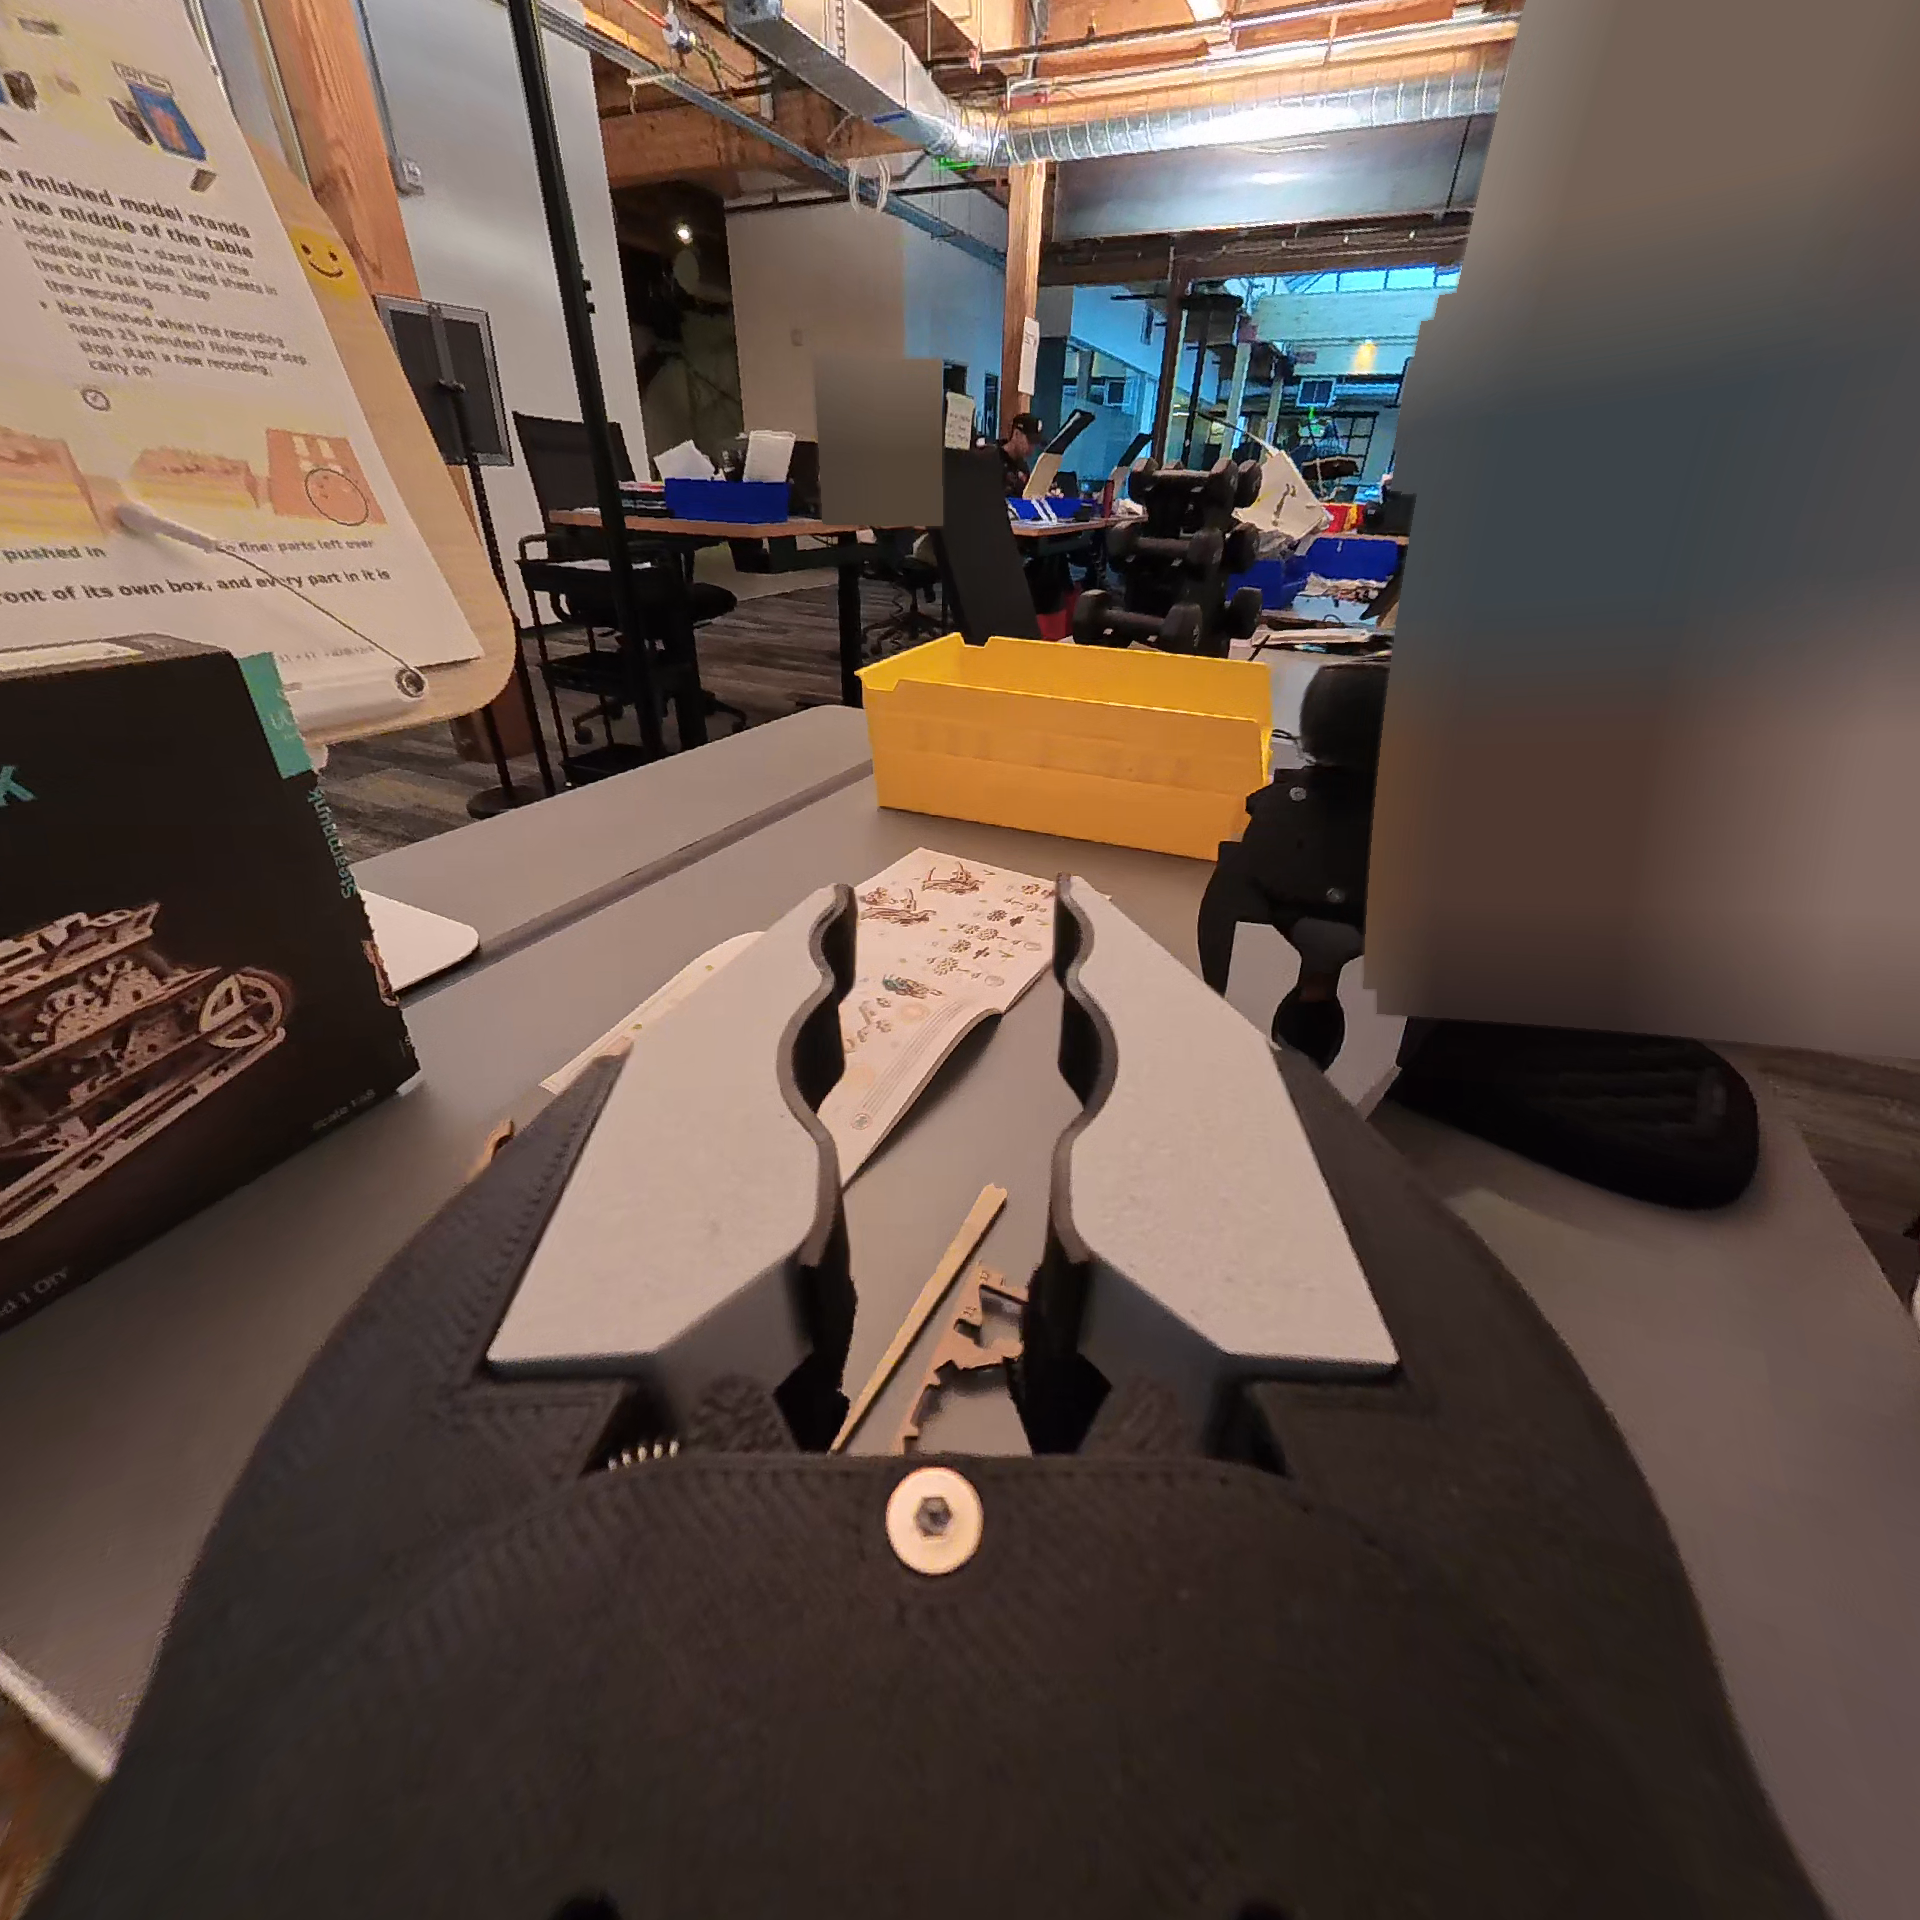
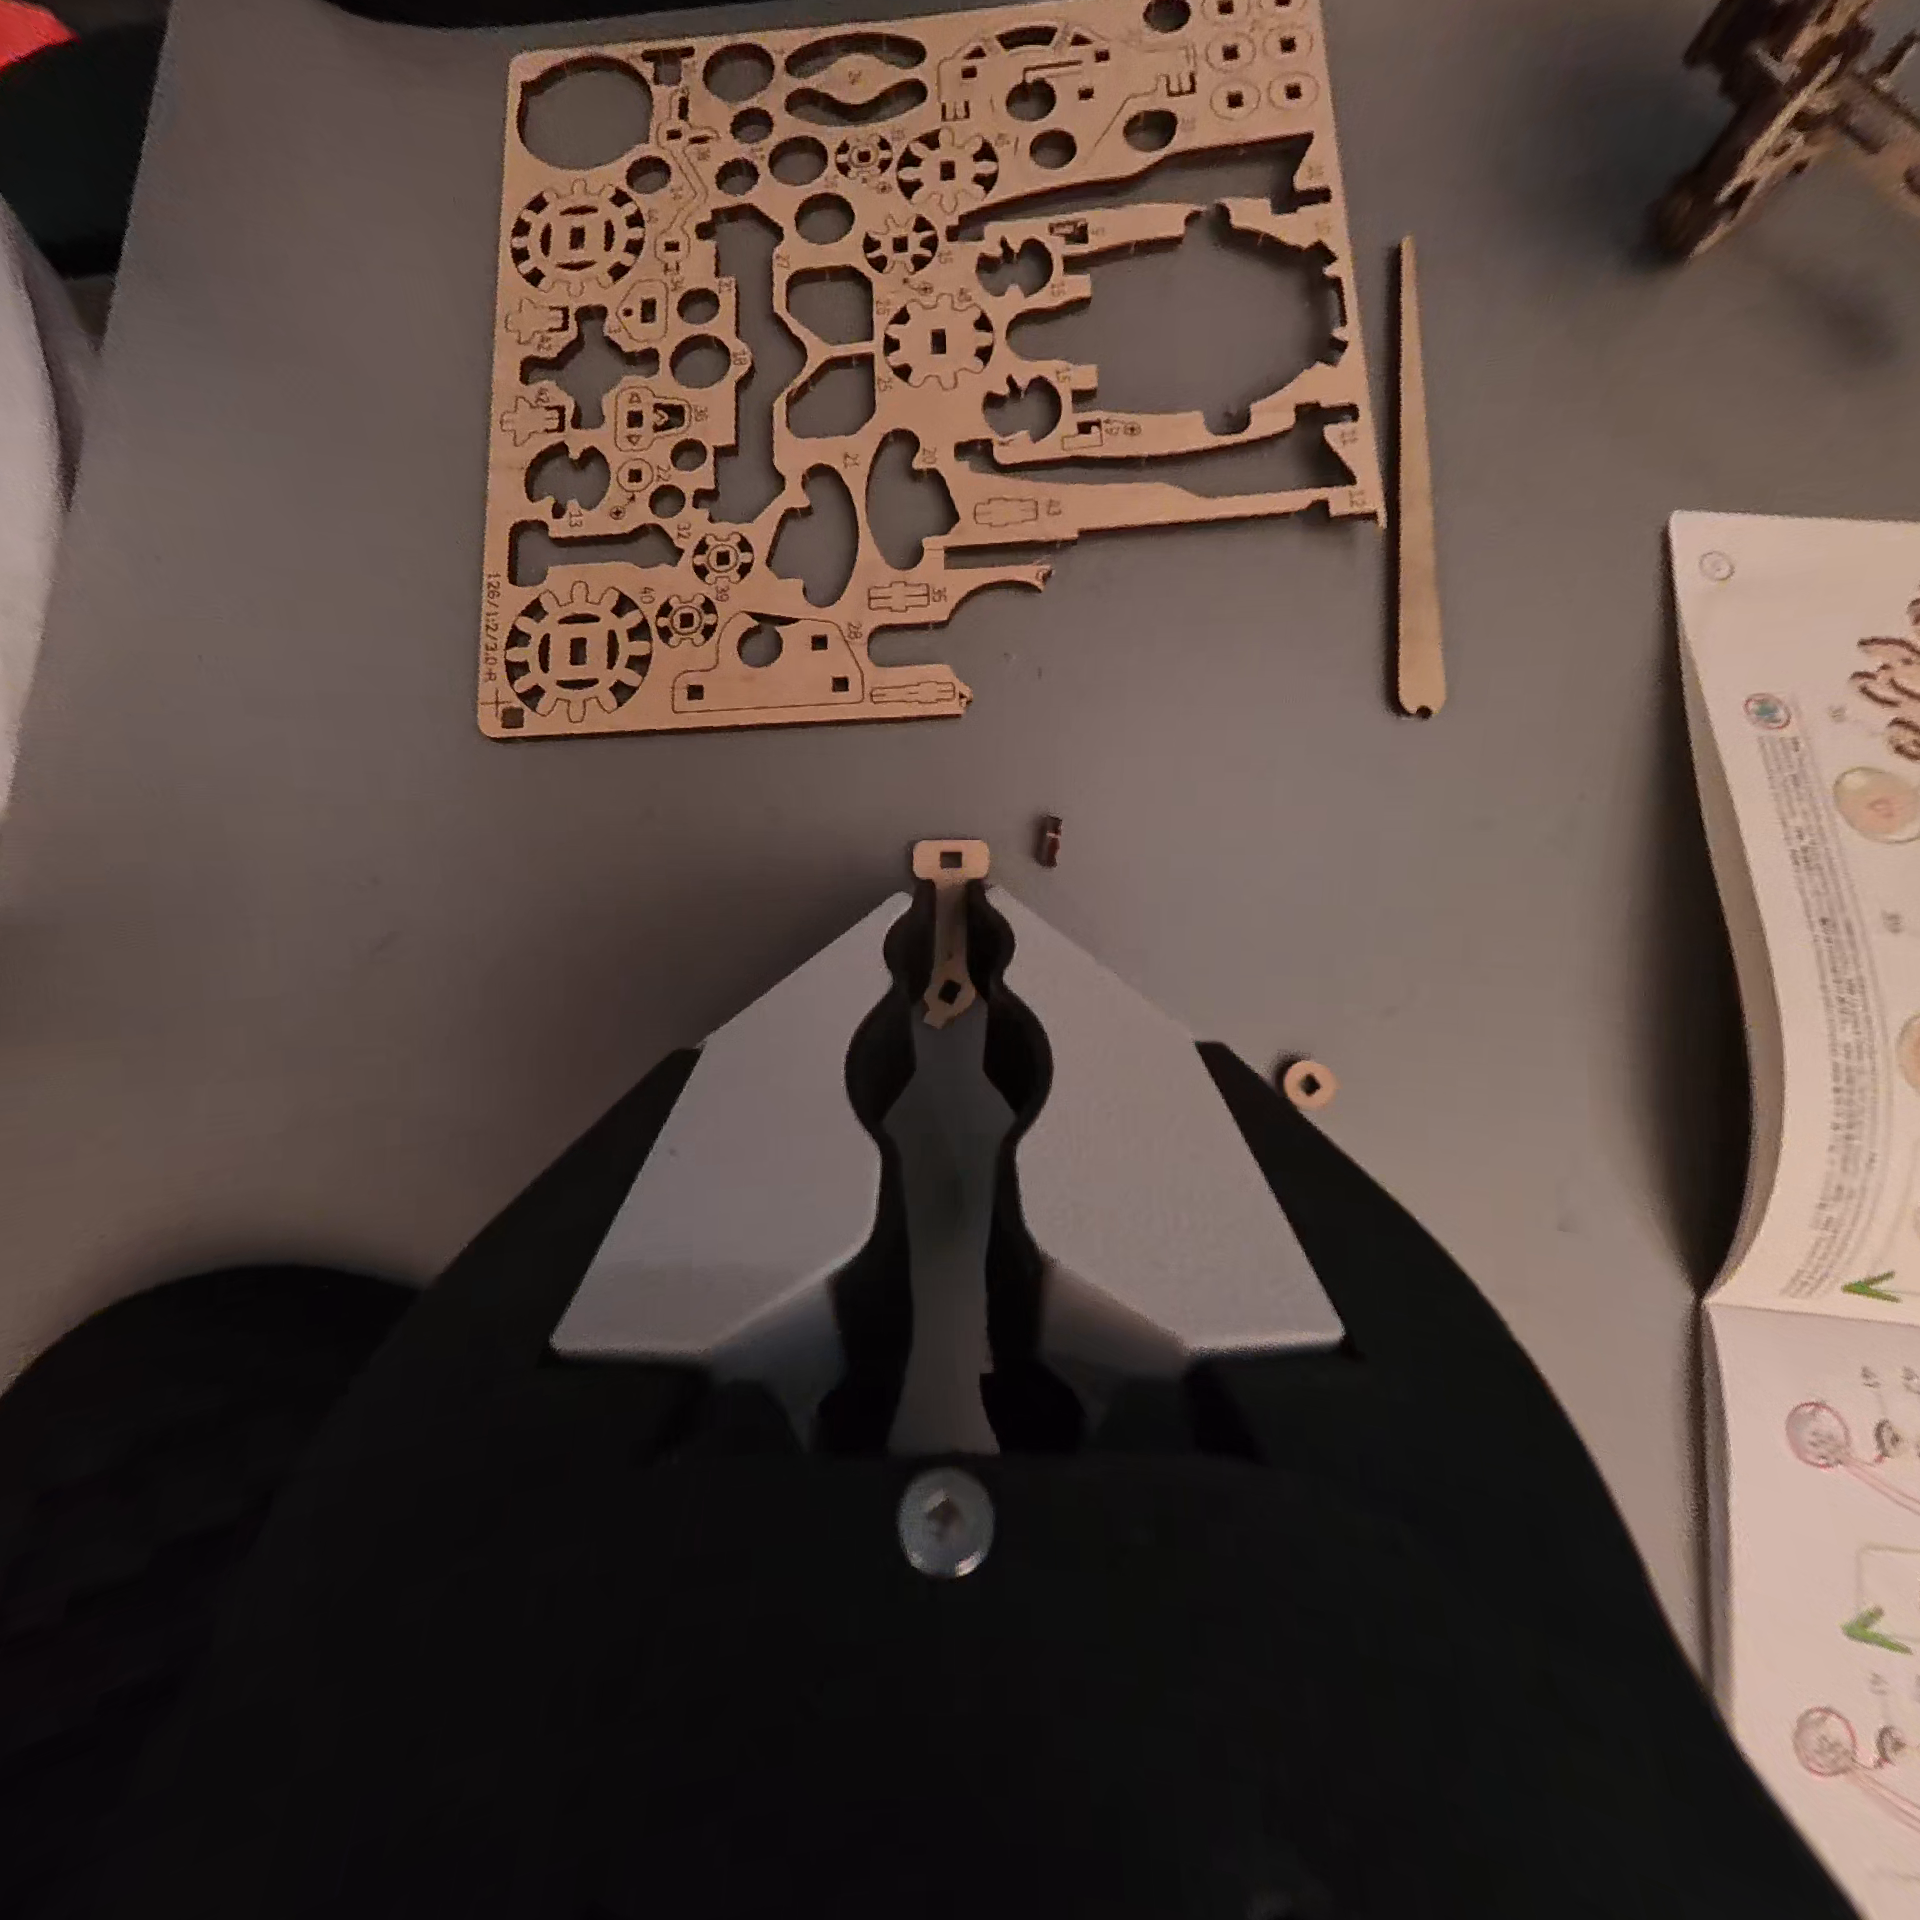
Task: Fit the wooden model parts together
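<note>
The right gripper [image 2: 951, 902] pinches one thin wooden link [image 2: 948, 925] between closed tips, its slotted end poking out forward, likely so that end stays free for mating. Just beyond lie one dark peg [image 2: 1048, 840] and, to the right, one washer [image 2: 1308, 1086]. Farther off sit one part sheet [image 2: 925, 364], one wooden stick [image 2: 1413, 488] and the booklet [image 2: 1797, 935]. The left gripper [image 1: 951, 914] hangs open and empty above the table [image 1: 644, 831], one yellow bin [image 1: 1070, 738] beyond.
</note>
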{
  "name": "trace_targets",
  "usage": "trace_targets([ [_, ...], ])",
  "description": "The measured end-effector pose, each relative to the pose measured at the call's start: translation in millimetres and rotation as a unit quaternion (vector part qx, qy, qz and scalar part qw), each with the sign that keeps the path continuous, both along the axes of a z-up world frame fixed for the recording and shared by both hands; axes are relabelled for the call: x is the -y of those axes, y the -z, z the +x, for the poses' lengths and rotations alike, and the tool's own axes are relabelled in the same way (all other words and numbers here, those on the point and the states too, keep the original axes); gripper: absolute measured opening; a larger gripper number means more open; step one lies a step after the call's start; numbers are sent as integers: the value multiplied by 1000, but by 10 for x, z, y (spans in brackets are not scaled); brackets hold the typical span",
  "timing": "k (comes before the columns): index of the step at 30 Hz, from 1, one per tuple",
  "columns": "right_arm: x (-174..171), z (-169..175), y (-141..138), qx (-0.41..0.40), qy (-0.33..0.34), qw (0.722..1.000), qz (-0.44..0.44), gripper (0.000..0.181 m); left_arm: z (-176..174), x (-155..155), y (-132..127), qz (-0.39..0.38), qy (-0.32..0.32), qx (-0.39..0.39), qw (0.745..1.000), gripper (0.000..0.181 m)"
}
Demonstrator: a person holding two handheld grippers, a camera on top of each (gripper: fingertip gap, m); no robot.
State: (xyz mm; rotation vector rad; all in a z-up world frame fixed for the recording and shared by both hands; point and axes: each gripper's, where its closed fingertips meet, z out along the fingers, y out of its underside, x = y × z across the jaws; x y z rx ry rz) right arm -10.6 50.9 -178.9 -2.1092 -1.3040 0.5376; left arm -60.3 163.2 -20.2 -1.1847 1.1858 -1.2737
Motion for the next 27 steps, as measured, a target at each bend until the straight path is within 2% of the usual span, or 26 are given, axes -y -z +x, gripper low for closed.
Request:
trace_targets([
  [2, -31, -16, -39, 10, -6, 999, 33, 4, 25, 36, 22, -16, 13, -4, 1000, 37],
  [4, -48, -76, -229, -8, -18, 996, 87, 4, 66, 104, 48, -51, 37, -10, 998, 41],
  [7, -291, -9, -699, -38, 33, 972, 229, 4, 166, 214, 196, -116, 70, -54, 989, 39],
  [10, -454, 69, -899, -48, 78, 947, 307, 4, 301, 384, 318, -199, 103, -83, 971, 37],
  [13, -540, 76, -927, -50, 106, 936, 331, 4, 411, 495, 386, -259, 122, -86, 954, 33],
  [17, -527, 32, -994, -65, 111, 933, 337, 4, 471, 532, 465, -244, 110, -97, 959, 28],
  [22, -530, 19, -1020, -64, 119, 927, 351, 4, 529, 639, 561, -287, 131, -125, 941, 23],
  [27, -521, -26, -964, -71, 112, 930, 344, 4, 570, 625, 573, -310, 132, -114, 935, 2],
])
